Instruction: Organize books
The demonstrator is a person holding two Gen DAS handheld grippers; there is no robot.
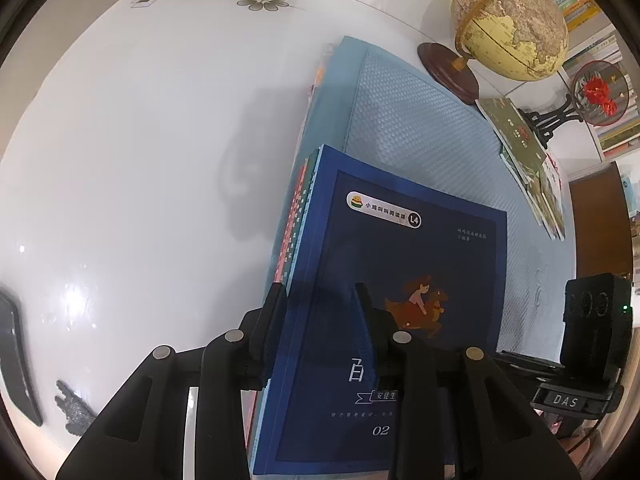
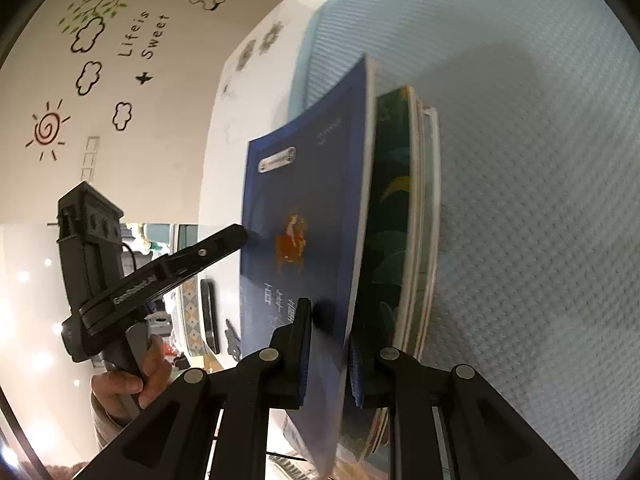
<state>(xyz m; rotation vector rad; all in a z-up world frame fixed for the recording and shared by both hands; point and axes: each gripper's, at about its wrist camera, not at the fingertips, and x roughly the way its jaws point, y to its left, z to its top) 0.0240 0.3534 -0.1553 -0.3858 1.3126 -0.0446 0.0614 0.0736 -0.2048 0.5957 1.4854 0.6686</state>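
Observation:
A dark blue book (image 1: 400, 248) with a girl riding an animal on its cover tops a bundle of thin books, whose spines (image 1: 294, 220) show at its left. The bundle stands over a light blue mat (image 1: 420, 120). My left gripper (image 1: 320, 292) is shut on the bundle, one finger at the spines and one on the cover. In the right wrist view my right gripper (image 2: 330, 328) is shut on the dark blue book (image 2: 312, 184) alone, its far finger tucked between that book and the green-covered books (image 2: 392, 220) behind it. The left gripper's fingertip (image 2: 240, 236) rests on the cover's left edge.
A white table (image 1: 140, 140) lies left of the mat. A globe (image 1: 508, 20) stands at the back right, with several more books (image 1: 528, 160) and a red-flower ornament (image 1: 598, 92) beside it. A dark phone (image 1: 16, 360) lies at the table's left edge. A person's hand (image 2: 132, 376) holds the left gripper's handle.

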